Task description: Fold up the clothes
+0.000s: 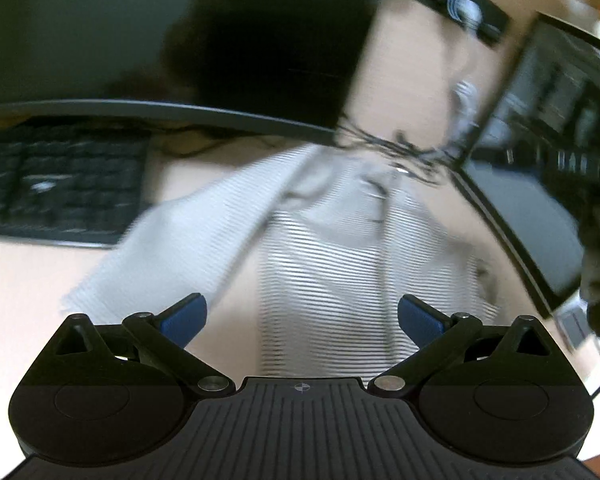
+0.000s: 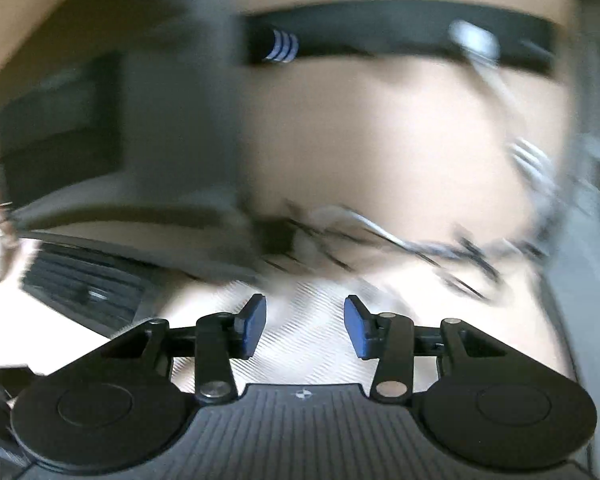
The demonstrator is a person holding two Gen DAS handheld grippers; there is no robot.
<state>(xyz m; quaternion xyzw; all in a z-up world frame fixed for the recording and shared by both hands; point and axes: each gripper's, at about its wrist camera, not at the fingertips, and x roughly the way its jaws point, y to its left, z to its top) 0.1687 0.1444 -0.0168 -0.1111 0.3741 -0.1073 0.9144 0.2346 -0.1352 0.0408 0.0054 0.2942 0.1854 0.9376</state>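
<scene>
A grey-and-white striped shirt (image 1: pixel 320 264) lies spread on the light desk, its left sleeve (image 1: pixel 172 248) stretched out toward the keyboard and its neckline at the far end. My left gripper (image 1: pixel 302 312) is open and empty, above the shirt's lower part, with blue pads (image 1: pixel 184 320) wide apart. In the blurred right wrist view the striped cloth (image 2: pixel 304 344) lies below my right gripper (image 2: pixel 305 324), which is open and empty, its blue pads (image 2: pixel 256 324) apart.
A black keyboard (image 1: pixel 56 188) lies left of the shirt and a dark monitor (image 1: pixel 100 32) stands behind it. A tangle of cables (image 1: pixel 396 152) lies beyond the collar. A second dark screen (image 1: pixel 540 140) stands at the right. Both views are motion-blurred.
</scene>
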